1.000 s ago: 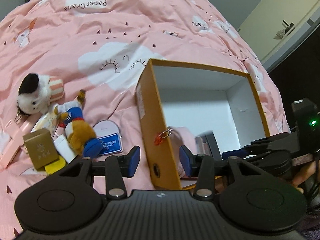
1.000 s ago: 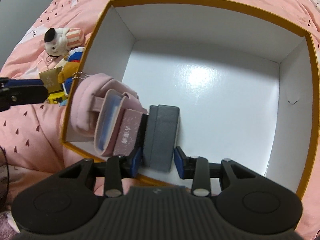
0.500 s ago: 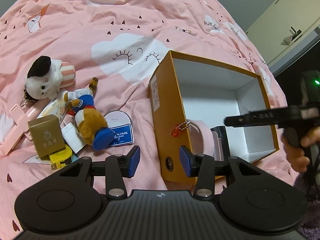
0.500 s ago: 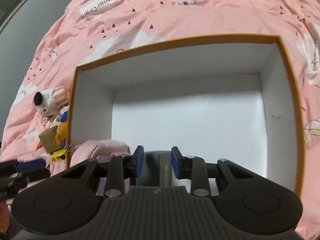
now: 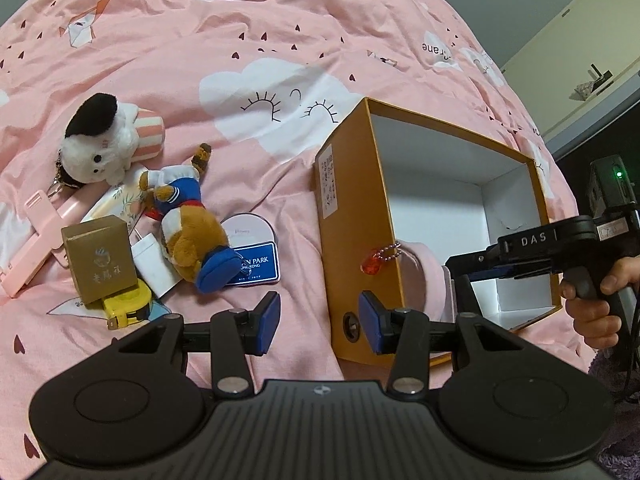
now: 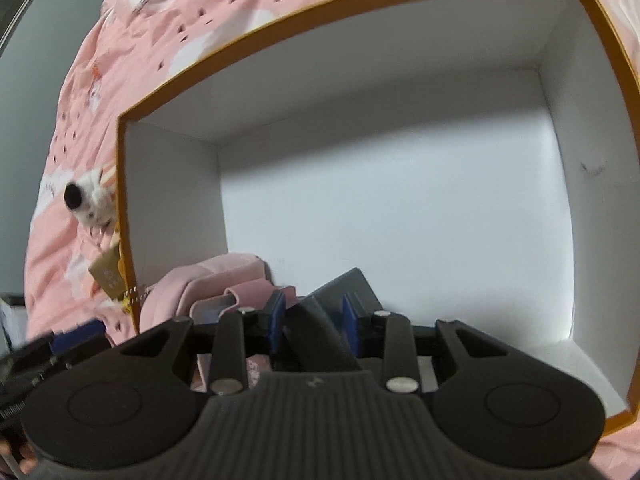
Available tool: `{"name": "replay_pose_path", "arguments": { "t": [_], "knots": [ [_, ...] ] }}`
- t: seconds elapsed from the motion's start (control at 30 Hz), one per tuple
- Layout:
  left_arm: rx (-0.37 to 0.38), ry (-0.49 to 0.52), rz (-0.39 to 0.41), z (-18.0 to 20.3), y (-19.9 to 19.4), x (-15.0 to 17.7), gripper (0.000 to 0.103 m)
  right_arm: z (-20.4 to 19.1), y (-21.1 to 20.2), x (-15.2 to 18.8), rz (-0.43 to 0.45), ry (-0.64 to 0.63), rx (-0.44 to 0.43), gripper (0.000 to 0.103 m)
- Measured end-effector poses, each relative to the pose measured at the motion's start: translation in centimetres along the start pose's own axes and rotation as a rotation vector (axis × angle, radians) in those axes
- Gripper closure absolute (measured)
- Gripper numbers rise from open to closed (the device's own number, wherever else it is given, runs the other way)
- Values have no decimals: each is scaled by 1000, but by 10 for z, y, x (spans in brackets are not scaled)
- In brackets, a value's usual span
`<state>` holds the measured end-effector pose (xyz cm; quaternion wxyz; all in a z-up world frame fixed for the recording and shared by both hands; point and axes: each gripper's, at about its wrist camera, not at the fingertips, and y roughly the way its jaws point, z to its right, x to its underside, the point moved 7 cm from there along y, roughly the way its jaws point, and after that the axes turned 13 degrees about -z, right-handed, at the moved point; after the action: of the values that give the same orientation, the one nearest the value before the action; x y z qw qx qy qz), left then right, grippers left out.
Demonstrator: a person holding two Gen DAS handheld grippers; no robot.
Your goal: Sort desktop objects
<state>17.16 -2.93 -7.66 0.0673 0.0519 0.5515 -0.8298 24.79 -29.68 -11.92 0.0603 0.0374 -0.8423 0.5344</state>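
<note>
An orange box (image 5: 356, 220) with a white inside (image 6: 380, 168) stands on the pink bedsheet. A pink pouch (image 5: 420, 276) (image 6: 208, 284) and a dark grey case (image 6: 348, 288) lie in its near corner. My right gripper (image 6: 313, 318) reaches into that corner. Its jaws stand part-way apart over the grey case, which lies askew beneath them and is not gripped. My left gripper (image 5: 320, 322) hovers open and holding nothing, just outside the box's near left corner. To its left lie a white plush (image 5: 100, 148), a sailor plush (image 5: 184, 232) and a gold box (image 5: 100, 264).
Beside the gold box are a yellow tape measure (image 5: 128, 308), a white charger (image 5: 154, 264), a blue card (image 5: 256, 266) and a pink clip (image 5: 36, 252). A hand (image 5: 596, 312) holds the right gripper's handle at the box's right side.
The right gripper has rolled and its jaws have narrowed, while the grey case stayed in the box. The left view has drifted left, so the toys are nearer the middle.
</note>
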Motion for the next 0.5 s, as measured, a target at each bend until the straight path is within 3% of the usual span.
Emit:
{"name": "replay_pose_path", "arguments": {
  "t": [0.23,0.33,0.5],
  "knots": [
    [7,-39,-2,-8,0,0,53,26,0,7,0,224,-190,68],
    [9,-43,-5,-8,2,0,53,32,-1,10,8,237,-202,67],
    [7,-32,-5,-5,1,2,53,25,-13,10,33,126,-144,68]
  ]
}}
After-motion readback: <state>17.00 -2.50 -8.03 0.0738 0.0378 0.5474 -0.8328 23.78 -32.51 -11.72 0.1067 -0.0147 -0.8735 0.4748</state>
